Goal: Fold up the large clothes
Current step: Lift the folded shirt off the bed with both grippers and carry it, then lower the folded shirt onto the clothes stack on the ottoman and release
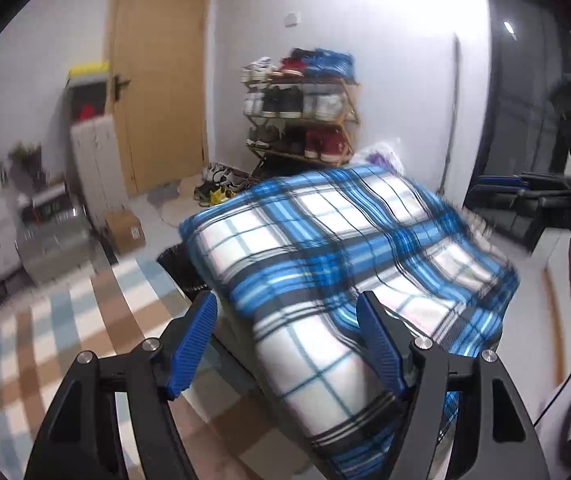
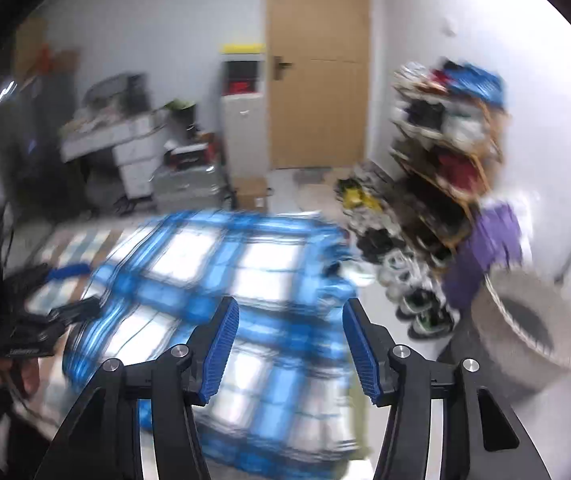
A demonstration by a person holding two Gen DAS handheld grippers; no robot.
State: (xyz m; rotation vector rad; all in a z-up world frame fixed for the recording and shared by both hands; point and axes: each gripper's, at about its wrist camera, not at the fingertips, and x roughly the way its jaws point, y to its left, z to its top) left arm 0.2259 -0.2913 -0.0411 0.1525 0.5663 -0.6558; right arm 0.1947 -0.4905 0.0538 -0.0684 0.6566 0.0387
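Left claw (image 1: 287, 316) spread wide, nothing pinched; its blue pads (image 1: 191, 344) straddle the near fold of the blue plaid cloth (image 1: 337, 240), which fills frame centre, folded and draped over a dark support. Right claw (image 2: 291, 322) also parted, hovering over the same cloth, lower centre; the view is blurred. Cloth's left edge drops to bare checked floor (image 1: 45, 340). Shoe rack (image 1: 301, 108) beyond, woven basket (image 2: 525, 328) lower right, door (image 1: 161, 72) behind.

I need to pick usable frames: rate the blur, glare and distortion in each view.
Left wrist view: plaid blanket fairly sharp, left edge smeared, ceiling glare top right, fisheye bending. Right wrist view: heavy motion blur on the blanket and shoe rack; only the claw is crisp.
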